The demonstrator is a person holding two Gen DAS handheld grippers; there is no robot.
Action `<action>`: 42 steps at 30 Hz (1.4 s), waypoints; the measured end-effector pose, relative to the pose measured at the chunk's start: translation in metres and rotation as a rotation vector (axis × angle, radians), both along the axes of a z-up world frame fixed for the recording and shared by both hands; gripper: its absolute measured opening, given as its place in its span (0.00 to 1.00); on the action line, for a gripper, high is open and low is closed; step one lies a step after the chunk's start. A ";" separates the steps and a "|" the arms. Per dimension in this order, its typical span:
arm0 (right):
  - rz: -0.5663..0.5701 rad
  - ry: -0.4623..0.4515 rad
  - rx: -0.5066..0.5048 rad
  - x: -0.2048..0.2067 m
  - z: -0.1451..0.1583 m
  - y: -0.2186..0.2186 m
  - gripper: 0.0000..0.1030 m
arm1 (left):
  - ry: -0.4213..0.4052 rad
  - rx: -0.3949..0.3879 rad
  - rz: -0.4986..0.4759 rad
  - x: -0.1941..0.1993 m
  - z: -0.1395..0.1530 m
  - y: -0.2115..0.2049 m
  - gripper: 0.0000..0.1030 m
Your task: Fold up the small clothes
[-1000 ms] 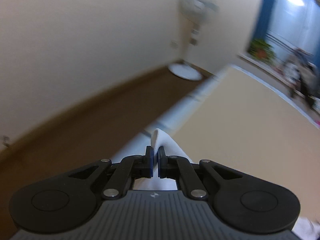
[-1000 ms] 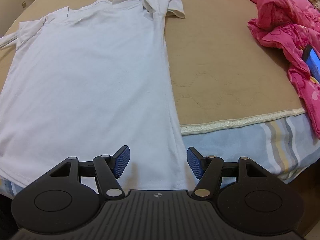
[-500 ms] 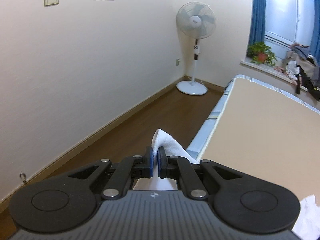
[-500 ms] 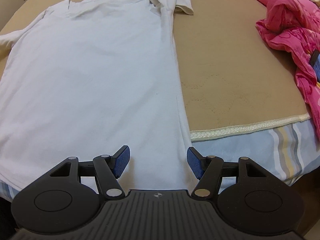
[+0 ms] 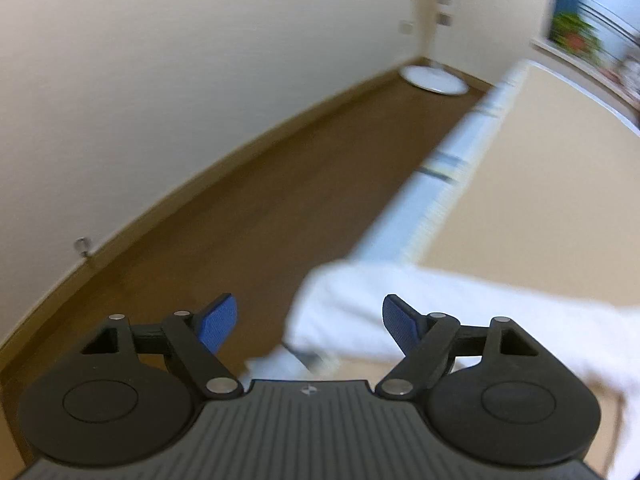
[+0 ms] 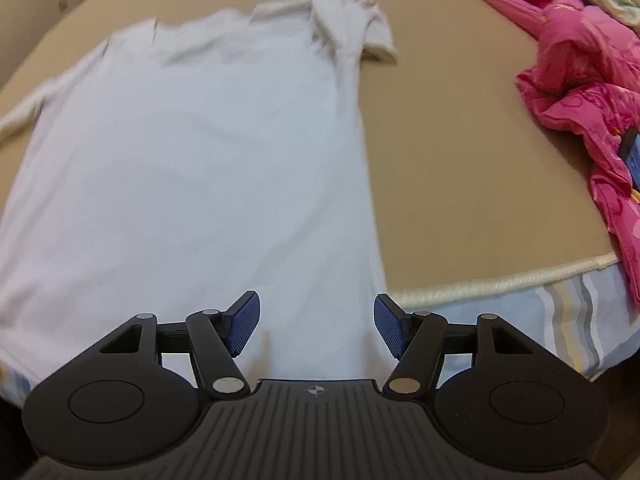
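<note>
Left wrist view, blurred: the left gripper (image 5: 310, 320) is seen with jaws just opened wide and nothing pinched — a white sleeve (image 5: 400, 312) of the shirt lies ahead and slightly right, over the bed edge (image 5: 440, 196). Right wrist view: the right gripper (image 6: 316, 326) is held part-open and empty above the hem of the white T-shirt (image 6: 192, 168), which is spread flat on the tan bed cover (image 6: 472, 168) — long axis running away from the jaws, collar far; the hem is judged nearest the right hand.
</note>
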State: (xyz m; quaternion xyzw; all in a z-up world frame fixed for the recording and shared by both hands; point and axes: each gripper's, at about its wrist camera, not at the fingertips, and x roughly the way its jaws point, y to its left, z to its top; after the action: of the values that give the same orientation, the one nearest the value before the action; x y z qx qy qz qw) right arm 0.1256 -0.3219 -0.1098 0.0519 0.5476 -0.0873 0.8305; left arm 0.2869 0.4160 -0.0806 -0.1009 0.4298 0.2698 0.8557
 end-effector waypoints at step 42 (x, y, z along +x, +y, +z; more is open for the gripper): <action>-0.374 -0.494 -0.496 0.087 0.089 -0.311 0.00 | 0.144 -0.160 -0.437 -0.089 -0.016 -0.326 0.88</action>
State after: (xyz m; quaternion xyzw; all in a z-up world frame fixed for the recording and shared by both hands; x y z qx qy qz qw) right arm 0.2130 -0.6330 -0.0211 -0.0319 0.2746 -0.3517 0.8944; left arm 0.1983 0.0895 -0.0968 -0.0532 0.5214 0.0498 0.8502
